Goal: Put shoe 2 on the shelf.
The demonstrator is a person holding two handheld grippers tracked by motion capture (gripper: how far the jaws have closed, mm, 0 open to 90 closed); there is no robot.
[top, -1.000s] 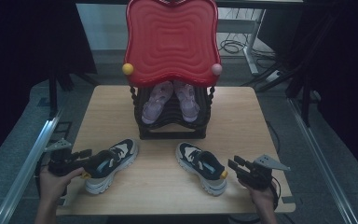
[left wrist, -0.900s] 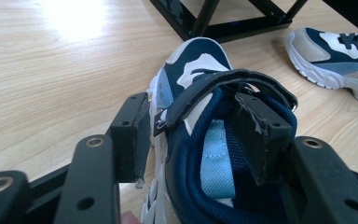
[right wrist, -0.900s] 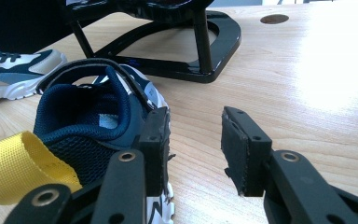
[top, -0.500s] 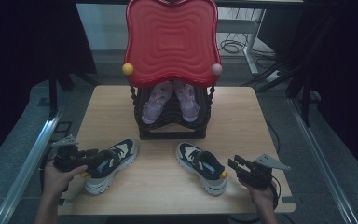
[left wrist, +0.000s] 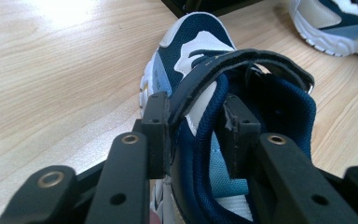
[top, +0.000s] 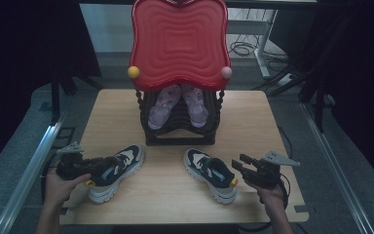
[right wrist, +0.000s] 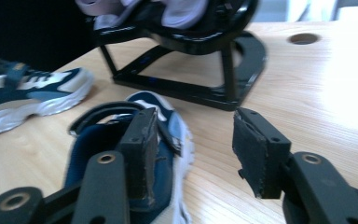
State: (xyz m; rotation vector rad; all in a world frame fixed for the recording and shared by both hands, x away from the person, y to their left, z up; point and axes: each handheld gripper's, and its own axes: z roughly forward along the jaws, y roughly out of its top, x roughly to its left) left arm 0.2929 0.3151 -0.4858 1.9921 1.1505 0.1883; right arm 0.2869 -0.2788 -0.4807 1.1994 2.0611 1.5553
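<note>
Two navy, white and light-blue sneakers lie on the wooden table (top: 272, 122). My left gripper (top: 95, 168) is at the heel of the left sneaker (top: 121, 165). In the left gripper view its jaws have just been closing. My left gripper (left wrist: 196, 133) straddles the left sneaker's (left wrist: 191, 60) collar and strap, and one pad (left wrist: 156, 135) touches the strap without clamping. My right gripper (top: 236, 165) is at the heel of the right sneaker (top: 207, 170). Its jaws have just been opening. In the right gripper view my right gripper (right wrist: 198, 149) is open over that sneaker's (right wrist: 100, 144) side edge.
A black shoe rack (top: 180, 134) stands mid-table with a pair of lilac shoes (top: 163, 105) in it and a red wavy tray (top: 177, 44) on top. Bare wood lies to either side of the rack. The table's front edge is just under my hands.
Both hands stay almost where they were at the sneakers' heels. Neither sneaker has moved.
</note>
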